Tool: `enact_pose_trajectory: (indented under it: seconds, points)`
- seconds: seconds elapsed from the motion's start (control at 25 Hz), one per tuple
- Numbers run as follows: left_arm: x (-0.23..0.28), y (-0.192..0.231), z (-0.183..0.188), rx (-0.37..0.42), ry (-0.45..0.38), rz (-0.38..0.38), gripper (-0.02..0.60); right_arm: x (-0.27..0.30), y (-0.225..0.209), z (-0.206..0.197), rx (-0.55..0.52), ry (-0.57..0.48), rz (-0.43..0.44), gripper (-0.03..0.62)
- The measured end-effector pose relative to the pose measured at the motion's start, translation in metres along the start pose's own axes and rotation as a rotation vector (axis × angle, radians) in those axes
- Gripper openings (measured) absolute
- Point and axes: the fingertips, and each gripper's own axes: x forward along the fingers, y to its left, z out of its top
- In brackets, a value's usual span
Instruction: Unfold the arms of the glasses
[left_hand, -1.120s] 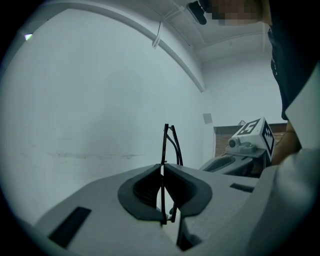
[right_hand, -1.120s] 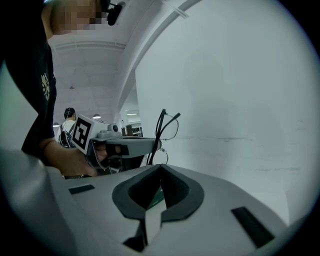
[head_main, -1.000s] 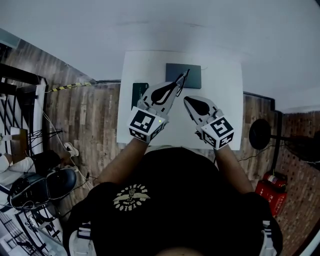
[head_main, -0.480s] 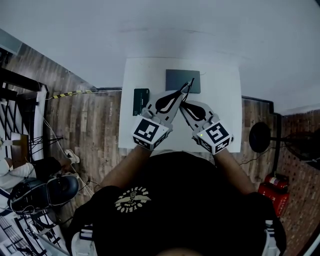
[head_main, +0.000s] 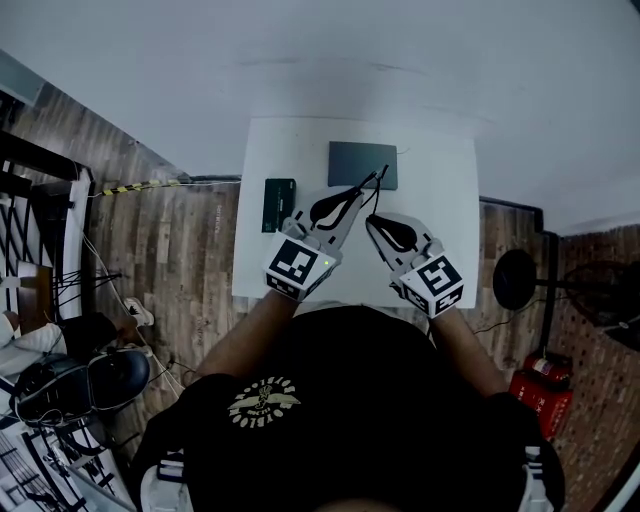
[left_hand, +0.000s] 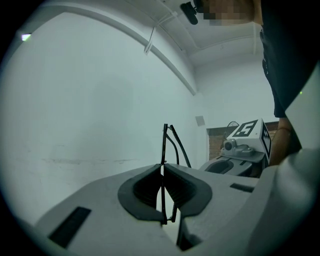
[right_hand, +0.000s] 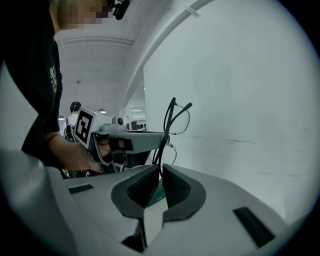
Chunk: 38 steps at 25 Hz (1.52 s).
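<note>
Glasses (head_main: 377, 183) are off the desk (head_main: 440, 200), held in the air above its far middle, in front of a dark flat pad (head_main: 362, 163) lying there. A small dark box (head_main: 279, 203) lies on the desk to the left, well apart from the work.

Left tongs (head_main: 366, 190): clenched. In the left gripper view the pads of the left tongs (left_hand: 162, 172) meet on the thin black frame of the glasses (left_hand: 164, 145), which stands upright and edge-on between them.

Right tongs (head_main: 372, 222): just beside the left pair, tips lower. In the right gripper view the right tongs (right_hand: 161, 175) are closed to a slit, and a thin black arm of the glasses (right_hand: 165, 131) runs down into that slit. We read this as a grasp on the arm.

Progress, as we judge it: the hold is set, with the frame steadied by the left and one arm taken by the right. The arms slant a little away from the frame; how far open, we cannot tell. What is left is to swing this arm fully out, then the other.
</note>
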Motion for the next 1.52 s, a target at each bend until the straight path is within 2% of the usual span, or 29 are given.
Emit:
enact_pose_trajectory:
  seconds: [0.24,0.68,1.32,1.52]
  points:
    - [0.004,0.008,-0.012,0.033,0.046,0.018,0.023,-0.009,-0.008,-0.011,0.019,0.001,-0.004,0.021]
    - [0.004,0.02,-0.019,0.08,0.073,0.031,0.023,-0.016,-0.015,-0.011,0.02,-0.007,0.006,0.021]
    - [-0.018,0.041,-0.023,0.191,0.142,0.075,0.023,-0.017,-0.012,-0.001,-0.041,0.012,0.025,0.023]
    - [-0.025,0.048,-0.021,0.205,0.181,0.122,0.023,-0.019,-0.012,0.005,-0.06,0.017,0.031,0.023]
